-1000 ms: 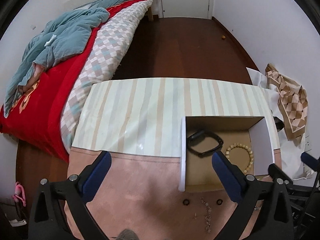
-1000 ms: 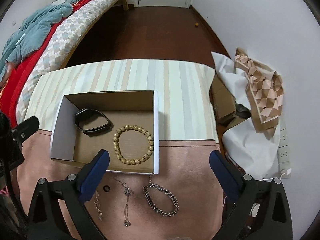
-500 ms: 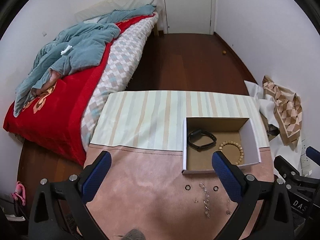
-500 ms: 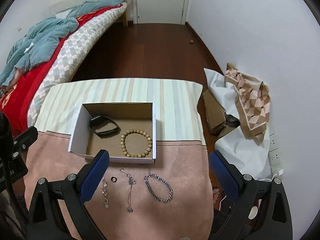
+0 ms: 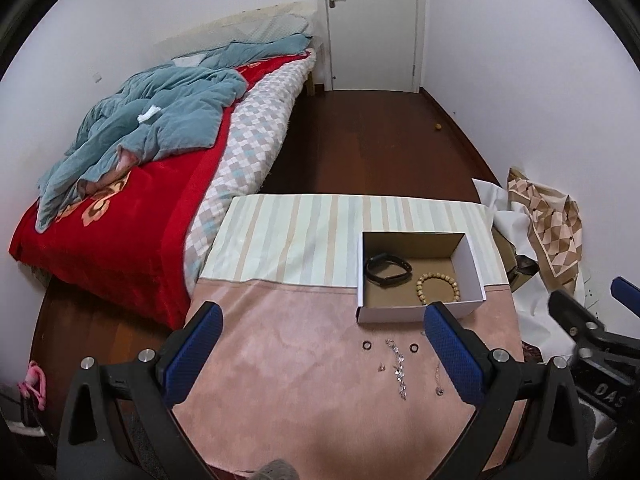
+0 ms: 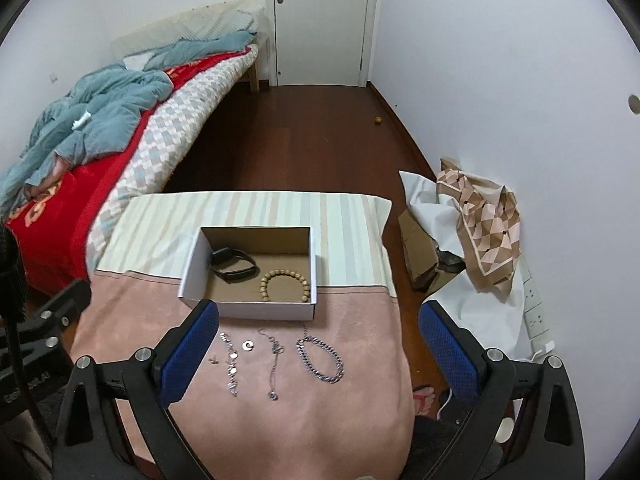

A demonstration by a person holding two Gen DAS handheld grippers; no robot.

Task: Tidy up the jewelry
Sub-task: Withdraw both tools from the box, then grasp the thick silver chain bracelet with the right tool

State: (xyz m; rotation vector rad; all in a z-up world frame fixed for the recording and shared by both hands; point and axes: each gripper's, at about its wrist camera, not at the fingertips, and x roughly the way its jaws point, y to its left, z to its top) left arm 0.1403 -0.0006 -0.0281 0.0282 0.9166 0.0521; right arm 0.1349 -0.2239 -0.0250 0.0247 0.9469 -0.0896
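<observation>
An open white cardboard box stands on the cloth-covered table. It holds a black wristband and a wooden bead bracelet. In front of the box lie a silver chain bracelet, a thin necklace, another chain, a ring and small studs. Both grippers, left and right, are open and empty, held above the table's near side.
A bed with a red blanket and teal duvet lies to the left. Brown boxes, white paper and a patterned scarf sit on the floor at the right by the wall. A closed door is at the back.
Both grippers have pulled back and up from the box, so the table and room show smaller and wider. Both stay open and empty.
</observation>
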